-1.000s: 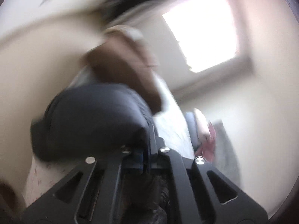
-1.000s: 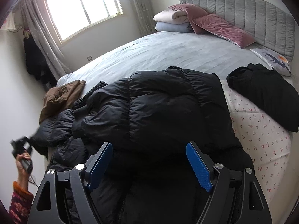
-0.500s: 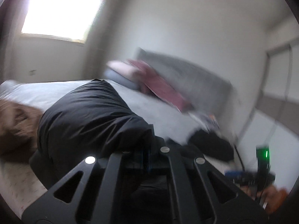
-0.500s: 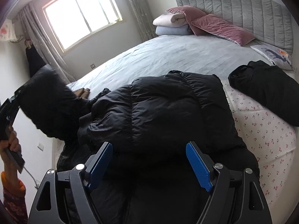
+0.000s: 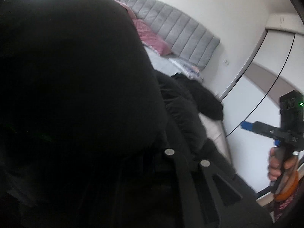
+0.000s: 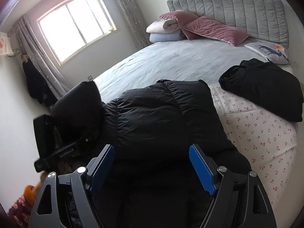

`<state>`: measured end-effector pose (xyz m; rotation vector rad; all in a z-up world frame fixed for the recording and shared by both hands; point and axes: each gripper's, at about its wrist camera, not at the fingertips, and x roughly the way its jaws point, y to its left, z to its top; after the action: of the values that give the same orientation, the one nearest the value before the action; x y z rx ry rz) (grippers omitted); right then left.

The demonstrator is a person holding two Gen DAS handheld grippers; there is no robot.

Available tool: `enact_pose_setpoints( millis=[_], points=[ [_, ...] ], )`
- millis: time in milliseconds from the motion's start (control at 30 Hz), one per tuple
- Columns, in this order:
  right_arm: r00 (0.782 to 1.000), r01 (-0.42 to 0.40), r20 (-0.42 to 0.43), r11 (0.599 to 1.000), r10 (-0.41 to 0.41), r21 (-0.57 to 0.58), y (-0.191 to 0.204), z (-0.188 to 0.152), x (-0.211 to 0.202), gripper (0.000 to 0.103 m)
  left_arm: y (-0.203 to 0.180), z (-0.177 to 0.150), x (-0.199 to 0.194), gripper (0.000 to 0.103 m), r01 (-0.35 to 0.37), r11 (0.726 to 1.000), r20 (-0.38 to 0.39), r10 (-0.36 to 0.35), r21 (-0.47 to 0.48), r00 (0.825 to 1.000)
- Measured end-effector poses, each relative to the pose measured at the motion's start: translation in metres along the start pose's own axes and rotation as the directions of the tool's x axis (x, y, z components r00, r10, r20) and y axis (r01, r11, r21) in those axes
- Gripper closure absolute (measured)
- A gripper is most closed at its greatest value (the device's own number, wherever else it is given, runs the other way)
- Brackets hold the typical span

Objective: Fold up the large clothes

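Note:
A black puffer jacket [image 6: 161,117] lies across the near end of the bed. My left gripper [image 6: 76,142] grips one bulging end of it [image 6: 77,104] and holds that end up at the jacket's left side. In the left wrist view this raised fabric [image 5: 76,76] fills most of the picture and hides the left gripper's [image 5: 159,161] fingertips. Its jaws are just starting to open with the fabric still between them. My right gripper [image 6: 152,152] hovers open over the jacket's near edge with nothing between its blue pads [image 6: 201,171]. It also shows at the right of the left wrist view [image 5: 248,126].
A second black garment [image 6: 266,87] lies on the floral sheet [image 6: 256,129] to the right. Pink pillows [image 6: 212,28] and folded blankets [image 6: 163,30] sit against the grey headboard [image 6: 237,9]. Dark clothes [image 6: 36,83] hang by the curtain. A wardrobe [image 5: 256,79] stands right of the bed.
My left gripper has swung the held end of the jacket up from the far left and in toward the jacket's body, rolling as it went. The right gripper has barely shifted.

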<state>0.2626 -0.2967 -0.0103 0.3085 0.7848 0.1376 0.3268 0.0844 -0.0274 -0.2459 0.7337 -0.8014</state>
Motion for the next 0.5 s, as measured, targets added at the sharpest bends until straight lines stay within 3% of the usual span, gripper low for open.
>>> enact_pose_setpoints(
  millis=[100, 167, 300, 467, 500],
  points=[
    [0.999, -0.04, -0.003, 0.999, 0.04, -0.021, 0.016, 0.013, 0.006, 0.021, -0.003, 0.0, -0.014, 0.091, 0.024, 1.0, 0.039, -0.023, -0.013, 0.999],
    [0.991, -0.131, -0.027, 0.99, 0.13, -0.05, 0.038, 0.027, 0.018, 0.021, -0.004, -0.003, -0.018, 0.091, 0.031, 0.999, 0.052, -0.03, -0.009, 0.998],
    [0.936, -0.34, -0.113, 0.94, 0.333, -0.041, 0.077, 0.052, 0.058, 0.021, 0.006, -0.014, -0.038, 0.092, 0.054, 0.999, 0.082, -0.053, -0.008, 0.995],
    [0.867, -0.453, -0.214, 0.891, 0.45, 0.035, 0.11, 0.064, 0.116, 0.021, 0.011, -0.019, -0.043, 0.095, 0.097, 0.995, 0.101, -0.096, -0.007, 0.99],
    [0.863, -0.456, -0.225, 0.889, 0.453, 0.041, 0.115, 0.064, 0.122, 0.021, 0.009, -0.02, -0.039, 0.095, 0.104, 0.995, 0.1, -0.103, -0.003, 0.99]
  ],
)
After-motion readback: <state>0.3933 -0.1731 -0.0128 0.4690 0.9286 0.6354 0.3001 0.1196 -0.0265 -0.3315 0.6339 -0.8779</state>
